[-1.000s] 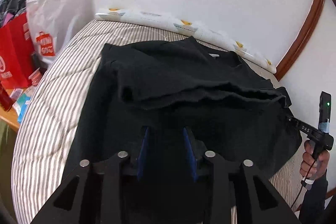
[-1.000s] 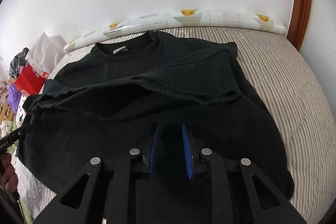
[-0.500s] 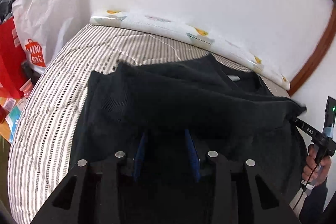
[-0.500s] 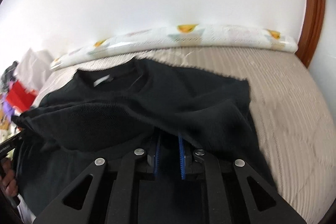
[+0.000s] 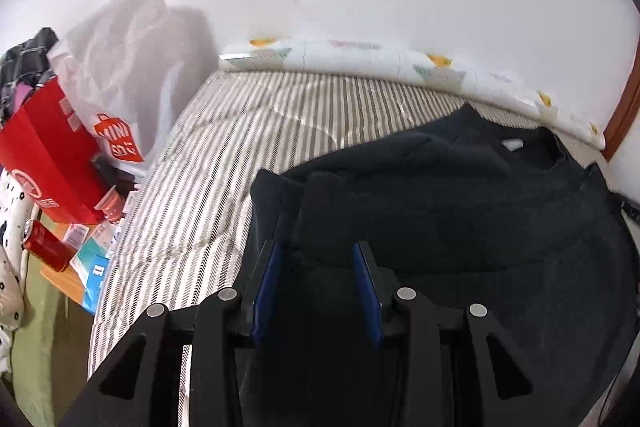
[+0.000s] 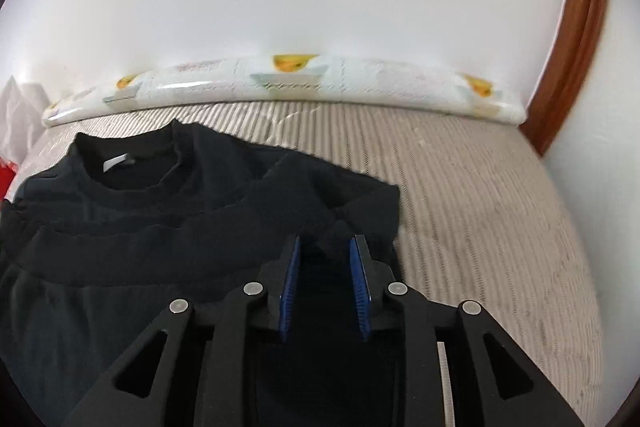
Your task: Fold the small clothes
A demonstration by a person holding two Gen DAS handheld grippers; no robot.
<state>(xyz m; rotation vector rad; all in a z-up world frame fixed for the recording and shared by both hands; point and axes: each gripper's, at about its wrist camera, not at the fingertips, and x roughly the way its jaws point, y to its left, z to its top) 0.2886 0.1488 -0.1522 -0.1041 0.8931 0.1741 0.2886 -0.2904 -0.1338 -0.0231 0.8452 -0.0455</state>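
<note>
A black sweatshirt (image 5: 460, 195) lies on the striped bed, its bottom hem folded up toward the collar with a white label (image 6: 118, 161). My left gripper (image 5: 318, 251) sits at the folded left corner; its blue pads (image 5: 266, 277) stand apart with black cloth between them. My right gripper (image 6: 325, 245) sits at the folded right corner (image 6: 372, 203), pads (image 6: 290, 279) apart with a fold of cloth between the tips. Whether either pinches the cloth is unclear.
The striped mattress (image 5: 224, 155) runs to a white patterned bolster (image 6: 280, 83) at the wall. Left of the bed are a white Miniso bag (image 5: 120, 79), a red bag (image 5: 44, 151) and a red can (image 5: 44, 247). A brown door frame (image 6: 576, 39) stands at right.
Both grippers carried the sweatshirt's hem forward toward the collar, folding it over. The right gripper's pads, close together half a second ago, now stand wider apart.
</note>
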